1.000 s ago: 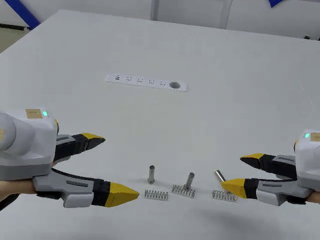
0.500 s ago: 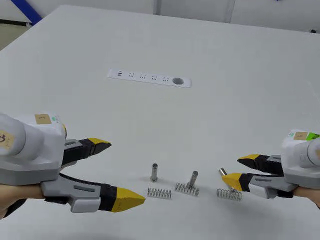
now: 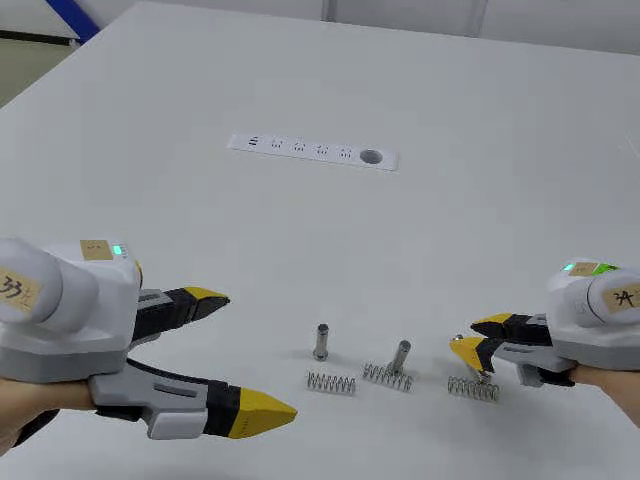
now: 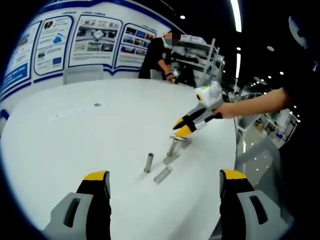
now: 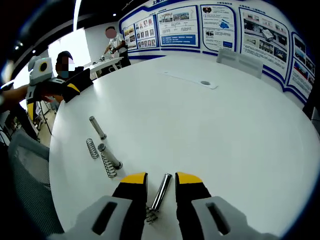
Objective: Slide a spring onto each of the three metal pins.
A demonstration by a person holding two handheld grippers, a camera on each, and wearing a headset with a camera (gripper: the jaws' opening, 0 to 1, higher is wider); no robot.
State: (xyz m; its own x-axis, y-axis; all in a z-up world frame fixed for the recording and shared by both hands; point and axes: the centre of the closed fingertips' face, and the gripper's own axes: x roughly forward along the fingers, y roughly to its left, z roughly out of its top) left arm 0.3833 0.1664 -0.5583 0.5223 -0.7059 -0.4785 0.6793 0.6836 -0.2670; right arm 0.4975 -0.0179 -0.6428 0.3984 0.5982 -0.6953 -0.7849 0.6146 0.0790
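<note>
Three short metal pins stand in a row near the table's front: left pin (image 3: 321, 341), middle pin (image 3: 400, 355), right pin (image 5: 161, 191). A spring lies in front of each: left spring (image 3: 331, 382), middle spring (image 3: 388, 376), right spring (image 3: 473, 389). My right gripper (image 3: 478, 337) has its yellow-tipped jaws narrowly apart on either side of the right pin, a slim gap showing on both sides; the right spring (image 5: 150, 214) lies at that pin's foot. My left gripper (image 3: 240, 355) hovers wide open, holding nothing, left of the left pin (image 4: 149, 162).
A white power strip (image 3: 312, 151) lies flat farther back on the white table (image 3: 450, 220). In the gripper views, people stand beyond the table's far edge, near wall posters and shelving.
My right gripper's jaws have narrowed and moved in around the right pin. The head camera has shifted a little; my left gripper stays wide open.
</note>
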